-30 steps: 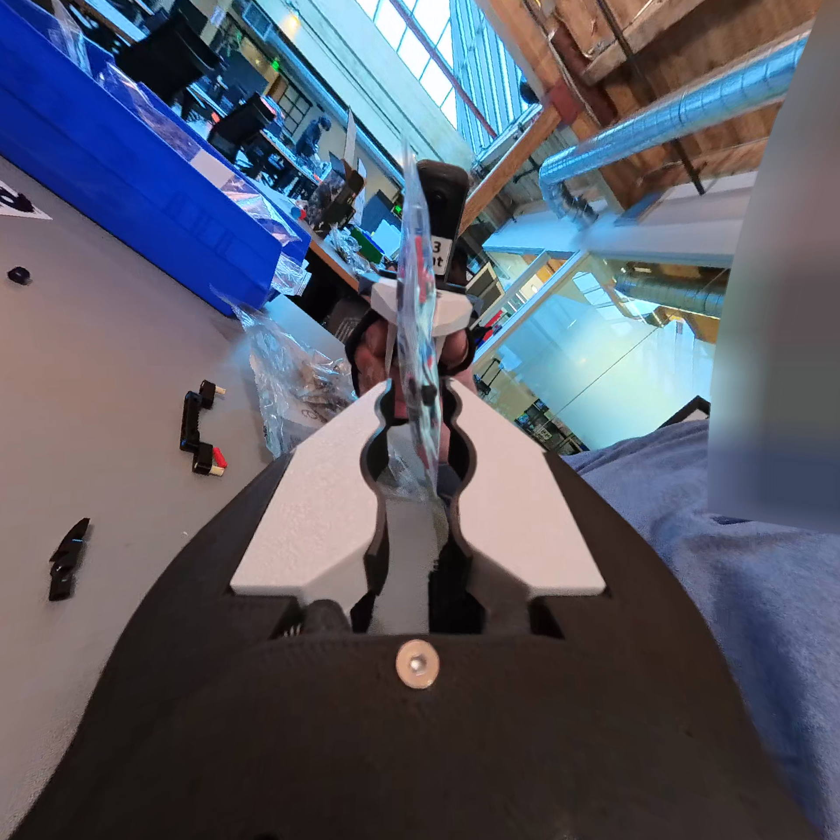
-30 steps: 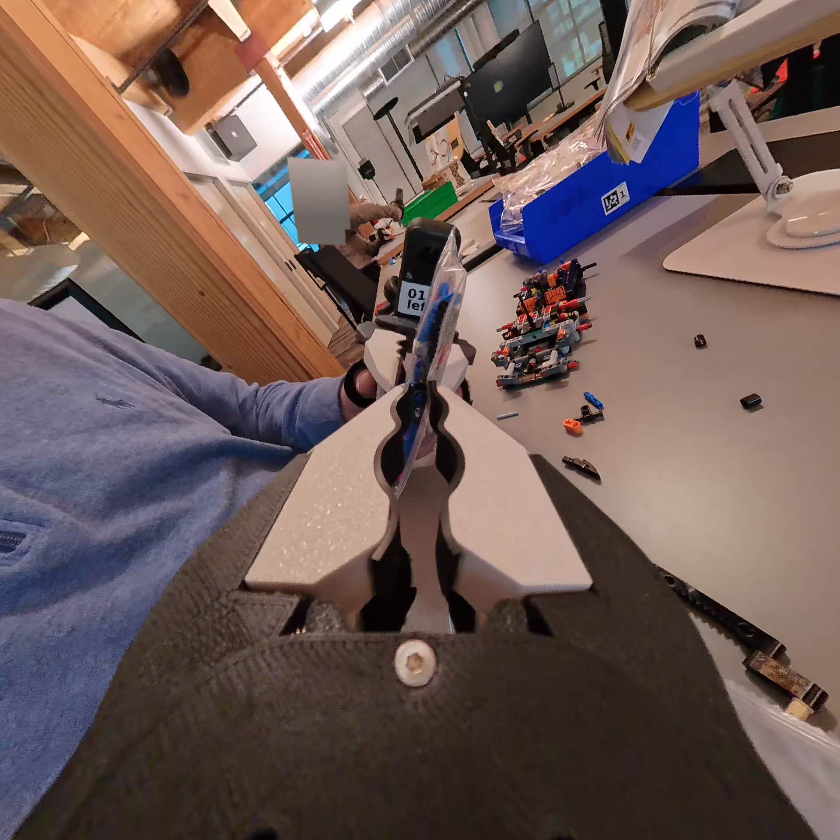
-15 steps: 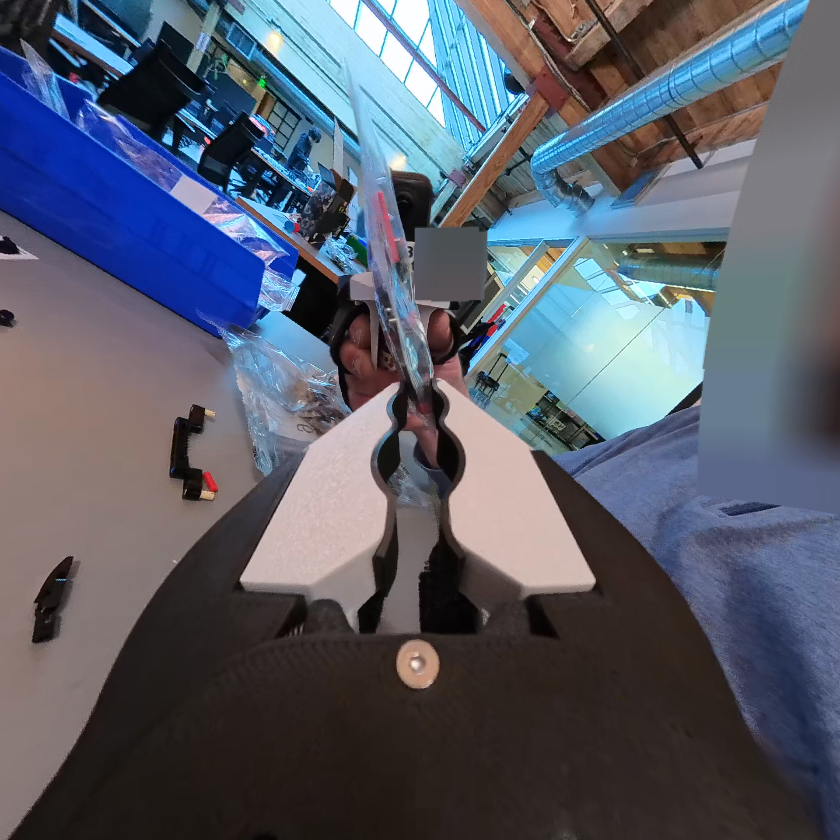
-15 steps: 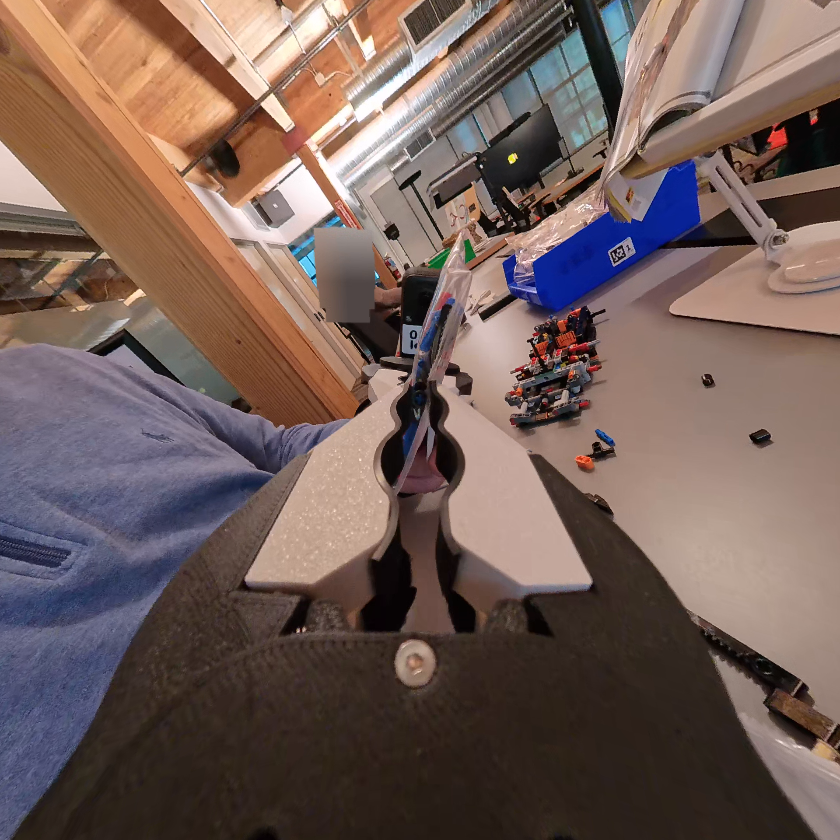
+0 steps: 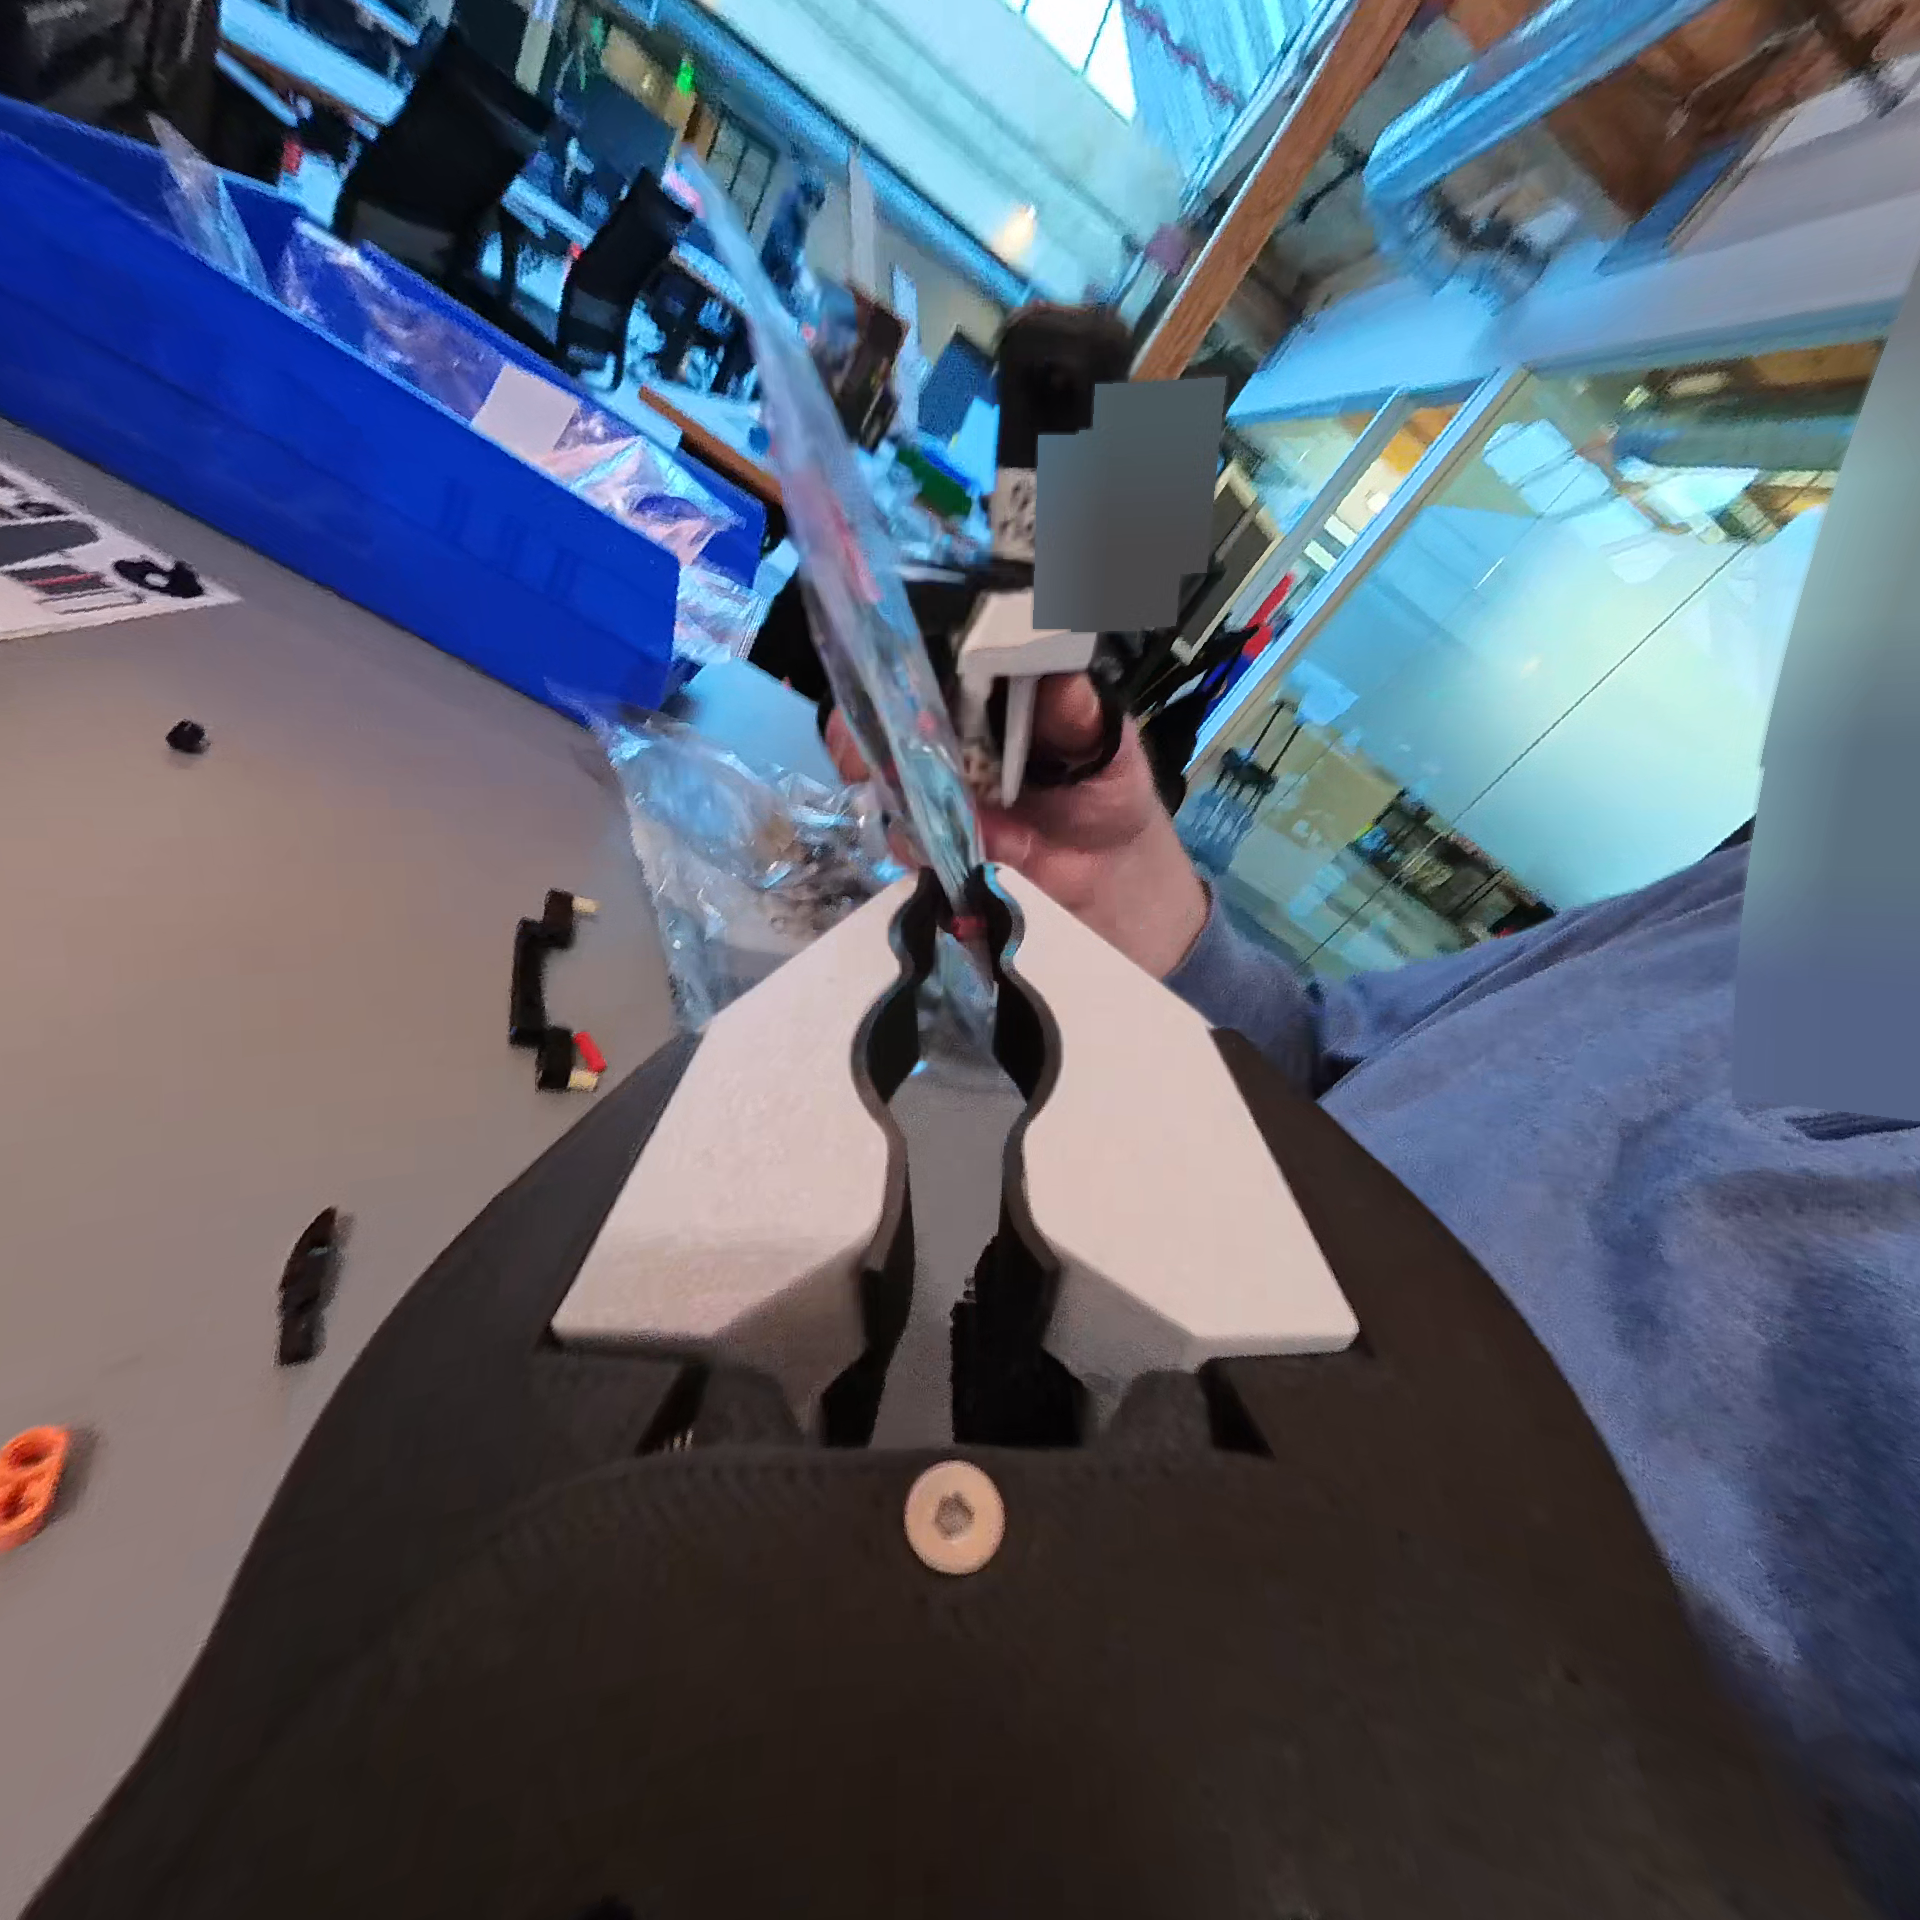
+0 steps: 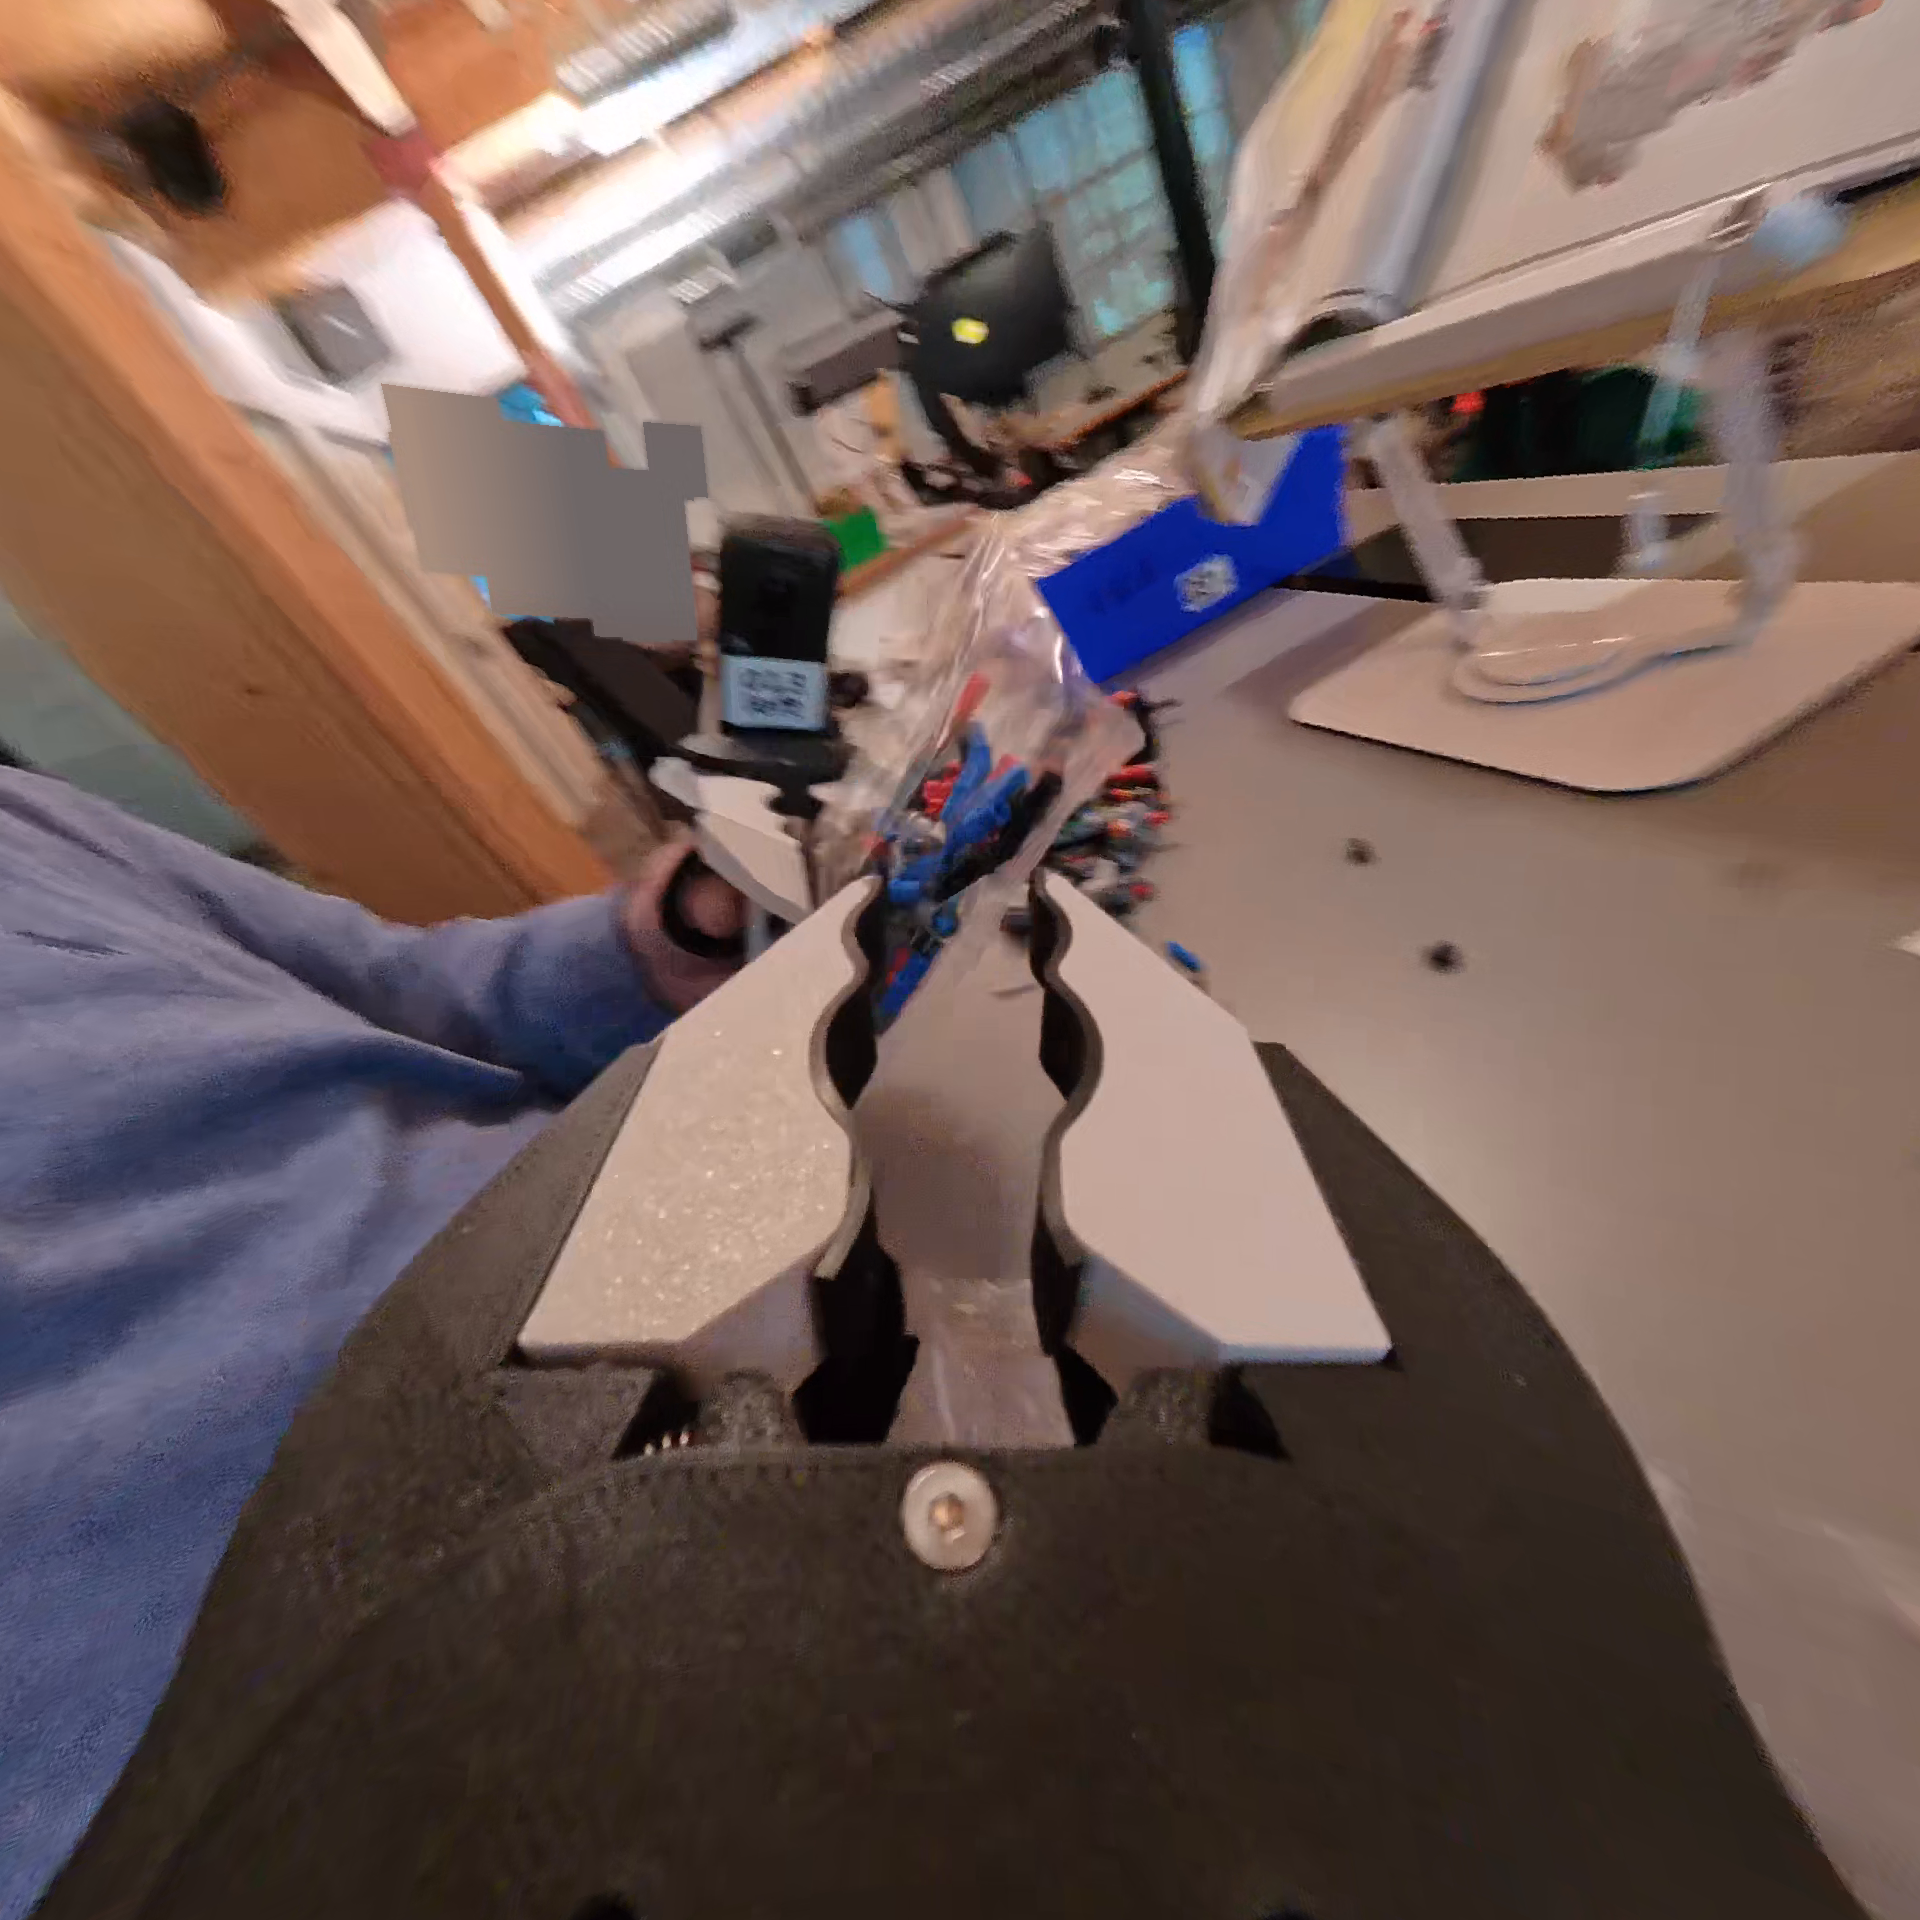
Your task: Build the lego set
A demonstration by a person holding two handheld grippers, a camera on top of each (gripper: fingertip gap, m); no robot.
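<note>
A clear plastic bag of small blue, red and black lego pieces is pinched at its lower edge in my left gripper, which is shut on it above the grey table. In the right wrist view the bag hangs just ahead of my right gripper, whose fingers stand apart and no longer clamp it. The left gripper shows there beside the bag, and the right gripper shows behind the bag in the left wrist view. A part-built lego model sits blurred behind the bag.
Loose pieces lie on the table: a black bracket with red and tan pins, a black piece, an orange connector. A blue bin and a heap of clear bags stand behind. A white stand base is at the right. Spacing between my two grippers at the tips: around 7 cm. Left tips and right tips are each some 20 cm from the orange connector.
My right gripper has opened and let go of the bag. My left gripper still holds it, and the bag has tilted and swung as the two grippers moved apart.
</note>
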